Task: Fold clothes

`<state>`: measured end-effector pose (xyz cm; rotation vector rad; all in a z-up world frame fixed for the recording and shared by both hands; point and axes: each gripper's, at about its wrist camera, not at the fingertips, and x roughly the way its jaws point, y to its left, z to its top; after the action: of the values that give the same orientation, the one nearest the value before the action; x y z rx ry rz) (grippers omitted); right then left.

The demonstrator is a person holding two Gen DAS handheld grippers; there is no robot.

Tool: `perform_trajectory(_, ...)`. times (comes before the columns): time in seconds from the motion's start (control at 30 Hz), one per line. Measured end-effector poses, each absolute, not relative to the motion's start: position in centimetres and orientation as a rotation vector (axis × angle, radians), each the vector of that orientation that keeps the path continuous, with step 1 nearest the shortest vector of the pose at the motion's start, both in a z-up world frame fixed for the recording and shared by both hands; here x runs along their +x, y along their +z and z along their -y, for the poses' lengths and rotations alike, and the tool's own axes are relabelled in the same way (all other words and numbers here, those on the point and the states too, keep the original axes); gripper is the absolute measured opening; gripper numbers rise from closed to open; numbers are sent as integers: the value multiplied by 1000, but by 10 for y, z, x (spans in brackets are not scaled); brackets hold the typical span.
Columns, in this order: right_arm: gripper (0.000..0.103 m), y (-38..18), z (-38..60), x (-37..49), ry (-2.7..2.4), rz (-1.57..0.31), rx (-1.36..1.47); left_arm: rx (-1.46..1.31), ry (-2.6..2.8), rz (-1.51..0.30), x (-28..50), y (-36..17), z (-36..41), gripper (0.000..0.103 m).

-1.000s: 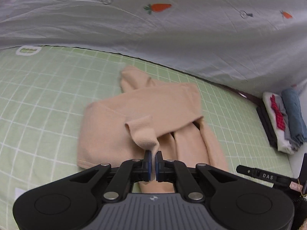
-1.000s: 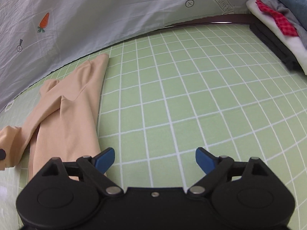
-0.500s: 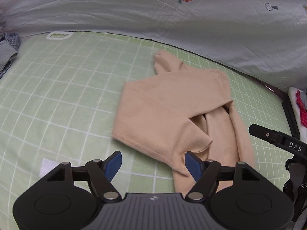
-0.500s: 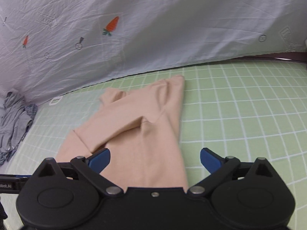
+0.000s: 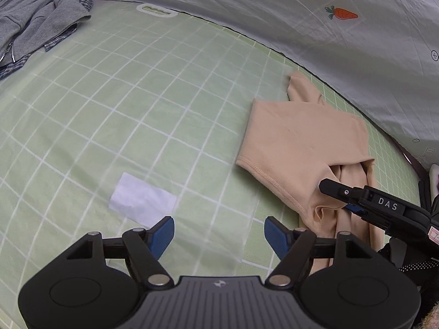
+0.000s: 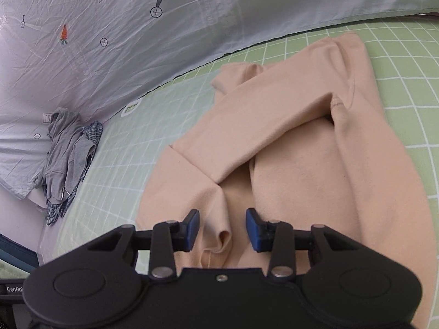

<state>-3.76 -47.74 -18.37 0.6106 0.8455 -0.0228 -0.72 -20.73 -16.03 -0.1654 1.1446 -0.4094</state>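
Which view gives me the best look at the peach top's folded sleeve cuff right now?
The right wrist view: the sleeve cuff lies close up between the right gripper pads, whose jaws have just been closing. The left wrist view shows the cuff only small and off to the right, partly behind that gripper.

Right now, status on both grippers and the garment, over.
Left gripper open, empty, over bare green sheet. Right gripper closing around sleeve cuff, pads not yet pressing. Beige top half folded, sleeves crossed. Nothing in the way.
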Motion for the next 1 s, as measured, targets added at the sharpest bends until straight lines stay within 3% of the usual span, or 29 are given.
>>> perform_trajectory(0.1,10,-182,476,-41,-38,-845,586,-147,-427,-1145,-6,-162,208,73)
perform_trajectory(0.17,4,-179,478,-45,-37,-823,606,-133,-441,-1139,-7,-161,210,73)
perform_trajectory(1.0,3,-141,487,-211,-140,-649,767,54,-625,-1124,-110,-149,271,73)
